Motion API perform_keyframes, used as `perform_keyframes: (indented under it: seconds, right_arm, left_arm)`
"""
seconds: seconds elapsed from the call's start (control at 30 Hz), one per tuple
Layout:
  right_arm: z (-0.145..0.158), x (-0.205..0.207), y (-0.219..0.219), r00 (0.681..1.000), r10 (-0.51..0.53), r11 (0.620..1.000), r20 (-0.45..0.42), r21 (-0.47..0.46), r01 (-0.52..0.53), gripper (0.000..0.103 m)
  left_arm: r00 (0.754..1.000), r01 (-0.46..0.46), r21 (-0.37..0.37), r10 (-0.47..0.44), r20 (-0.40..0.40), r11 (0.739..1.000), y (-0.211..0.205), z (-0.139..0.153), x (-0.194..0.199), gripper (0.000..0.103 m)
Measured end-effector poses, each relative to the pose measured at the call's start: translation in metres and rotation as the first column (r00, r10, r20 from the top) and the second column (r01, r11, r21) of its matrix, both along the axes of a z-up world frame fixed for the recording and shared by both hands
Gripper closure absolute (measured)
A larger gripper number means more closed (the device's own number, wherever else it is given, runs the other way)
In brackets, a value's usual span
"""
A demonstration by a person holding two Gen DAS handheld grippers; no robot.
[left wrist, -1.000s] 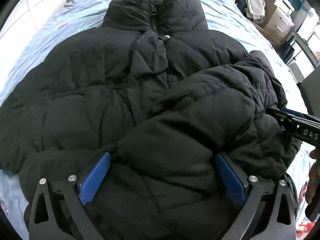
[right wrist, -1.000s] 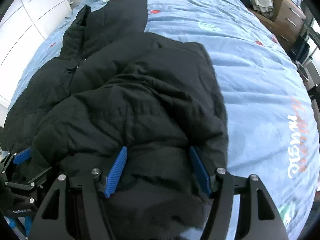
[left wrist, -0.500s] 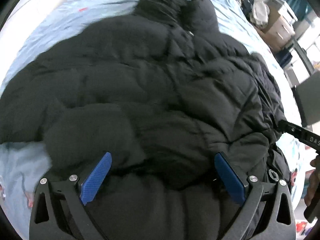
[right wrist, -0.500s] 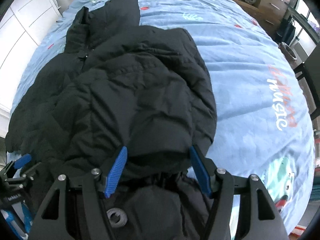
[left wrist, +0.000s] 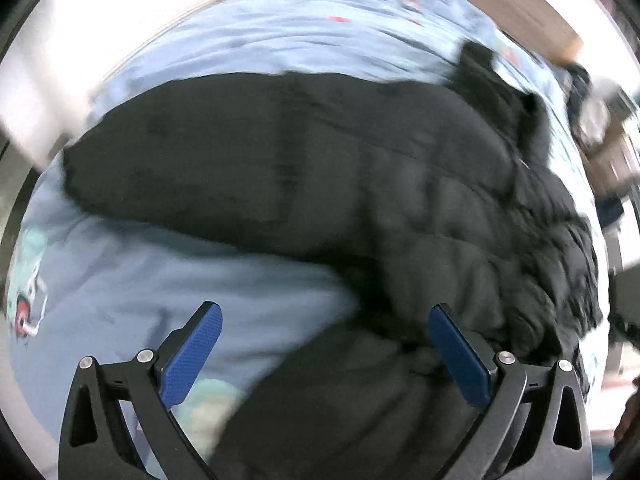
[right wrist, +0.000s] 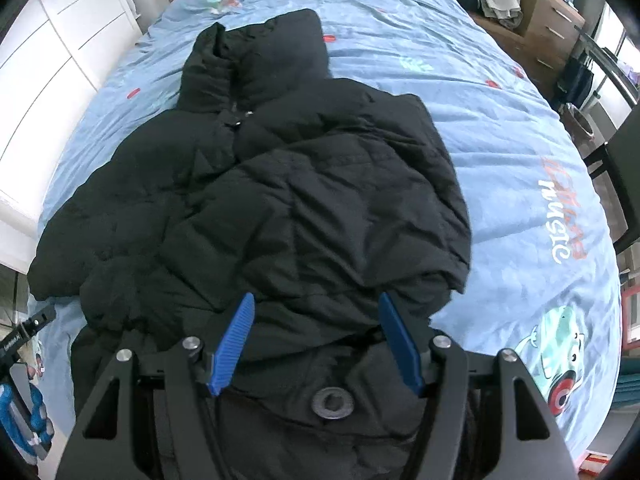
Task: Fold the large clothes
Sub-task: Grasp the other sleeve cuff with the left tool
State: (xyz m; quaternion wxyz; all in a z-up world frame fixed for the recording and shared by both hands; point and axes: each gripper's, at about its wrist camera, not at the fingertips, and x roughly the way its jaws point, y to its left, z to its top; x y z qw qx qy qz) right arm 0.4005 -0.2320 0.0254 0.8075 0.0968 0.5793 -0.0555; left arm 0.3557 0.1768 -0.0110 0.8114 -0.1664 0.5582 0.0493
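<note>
A large black puffer jacket [right wrist: 272, 184] lies on the blue bed [right wrist: 520, 152], collar at the far end, its right sleeve folded over the front. My right gripper [right wrist: 316, 316] is open over the jacket's near hem, with a snap button [right wrist: 333, 403] just below it. In the blurred left wrist view the jacket [left wrist: 360, 184] stretches across the frame. My left gripper [left wrist: 326, 336] is open and empty at the jacket's left side, half over bare sheet [left wrist: 168, 280]. It also shows at the right wrist view's left edge [right wrist: 24, 336].
White wardrobe doors [right wrist: 52, 48] run along the bed's left side. A wooden dresser [right wrist: 552, 20] with clothes and bags piled by it stands at the far right. A dark chair [right wrist: 624, 184] is close to the bed's right edge.
My left gripper has swung left off the jacket toward its left side, now partly over bare sheet. My right gripper has pulled back a little toward the hem.
</note>
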Motion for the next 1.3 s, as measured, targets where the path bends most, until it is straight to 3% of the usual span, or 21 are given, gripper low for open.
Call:
perform_keyframes:
  seconds: [0.13, 0.23, 0.47, 0.67, 0.8, 0.97, 1.07, 1.13, 1.3]
  right_arm:
    - [0.002, 0.003, 0.014, 1.000, 0.011, 1.000, 0.002, 0.005, -0.011, 0.039]
    - [0.003, 0.005, 0.024, 1.000, 0.020, 1.000, 0.004, -0.004, -0.020, 0.039]
    - [-0.003, 0.006, 0.035, 0.999, 0.027, 1.000, -0.026, -0.015, -0.027, 0.039]
    - [-0.008, 0.010, 0.045, 0.998, 0.049, 0.998, -0.050, -0.042, -0.051, 0.039]
    - [-0.015, 0.014, 0.049, 0.996, 0.055, 0.997, -0.067, -0.045, -0.058, 0.039]
    - [-0.021, 0.018, 0.052, 0.995, 0.064, 0.997, -0.083, -0.043, -0.067, 0.039]
    - [-0.022, 0.018, 0.053, 0.994, 0.074, 0.996, -0.085, -0.047, -0.078, 0.039]
    - [-0.021, 0.017, 0.051, 0.994, 0.070, 0.996, -0.084, -0.043, -0.074, 0.039]
    - [-0.012, 0.015, 0.043, 0.996, 0.047, 0.998, -0.074, -0.036, -0.050, 0.039]
  left_arm:
    - [0.990, -0.139, -0.035, 0.139, 0.006, 0.990, 0.062, -0.006, -0.010, 0.001]
    - [0.965, -0.260, -0.098, 0.262, 0.007, 0.961, 0.108, -0.013, -0.017, 0.001]
    - [0.869, -0.477, -0.277, 0.495, -0.005, 0.834, 0.202, -0.045, -0.026, 0.002]
    - [0.806, -0.554, -0.384, 0.591, -0.025, 0.739, 0.242, -0.071, -0.021, 0.009]
    - [0.779, -0.584, -0.427, 0.624, -0.056, 0.690, 0.255, -0.087, -0.014, 0.012]
    - [0.764, -0.590, -0.494, 0.640, -0.084, 0.639, 0.261, -0.100, -0.004, 0.020]
    - [0.762, -0.584, -0.532, 0.641, -0.097, 0.614, 0.261, -0.105, 0.003, 0.033]
    - [0.755, -0.580, -0.565, 0.647, -0.103, 0.587, 0.260, -0.107, 0.006, 0.047]
    - [0.743, -0.587, -0.590, 0.658, -0.121, 0.555, 0.259, -0.101, 0.009, 0.077]
